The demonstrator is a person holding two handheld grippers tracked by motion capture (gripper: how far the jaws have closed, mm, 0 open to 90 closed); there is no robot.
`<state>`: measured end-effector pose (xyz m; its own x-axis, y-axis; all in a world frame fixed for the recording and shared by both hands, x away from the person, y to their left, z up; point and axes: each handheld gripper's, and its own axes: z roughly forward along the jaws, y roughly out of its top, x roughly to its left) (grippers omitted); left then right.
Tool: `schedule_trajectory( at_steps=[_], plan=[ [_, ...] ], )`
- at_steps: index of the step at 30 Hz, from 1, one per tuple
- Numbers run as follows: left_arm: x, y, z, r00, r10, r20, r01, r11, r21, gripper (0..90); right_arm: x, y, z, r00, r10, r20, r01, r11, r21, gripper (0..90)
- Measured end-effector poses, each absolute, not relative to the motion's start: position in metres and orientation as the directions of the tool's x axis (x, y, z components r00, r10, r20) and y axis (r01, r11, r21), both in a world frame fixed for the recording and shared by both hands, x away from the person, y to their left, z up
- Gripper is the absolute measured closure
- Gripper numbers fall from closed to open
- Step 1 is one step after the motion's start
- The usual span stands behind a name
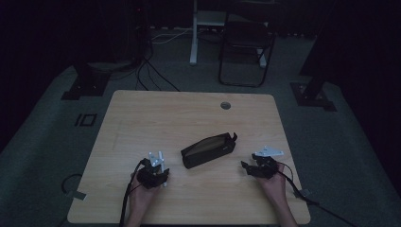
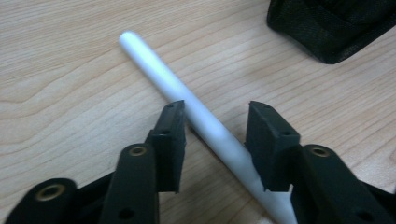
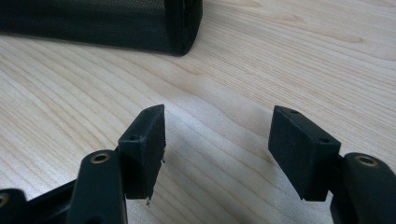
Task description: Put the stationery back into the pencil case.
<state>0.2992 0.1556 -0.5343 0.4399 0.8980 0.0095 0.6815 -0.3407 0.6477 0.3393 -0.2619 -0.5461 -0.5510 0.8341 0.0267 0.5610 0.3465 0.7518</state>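
Because the white pen (image 2: 187, 109) lies flat on the table (image 1: 142, 118), the left gripper (image 2: 215, 128) sits low over it with its jaws spread to either side of the barrel, touching nothing yet, which looks like a setup for pinching it. In the high view that gripper (image 1: 158, 171) is near the left front edge. The black mesh pouch (image 1: 208, 150) lies at the middle, its mouth gaping, probably so the pen can go in. The right gripper (image 3: 217, 140) waits to the right of the pouch (image 3: 116, 23), jaws wide apart and empty, likely ready to steady it.
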Motion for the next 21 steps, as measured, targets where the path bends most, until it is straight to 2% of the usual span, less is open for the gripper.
schedule_trajectory(
  at_steps=[13, 21],
  plan=[
    [0.303, 0.167, -0.533, 0.402, 0.915, 0.017, 0.700, -0.319, 0.639, 77.2, 0.339, -0.262, -0.547, -0.557, 0.830, 0.027, 0.562, 0.353, 0.749, 36.3],
    [0.305, 0.176, -0.532, 0.393, 0.919, 0.042, 0.700, -0.329, 0.634, 78.1, 0.339, -0.261, -0.548, -0.563, 0.826, 0.022, 0.562, 0.363, 0.743, 36.3]
  ],
)
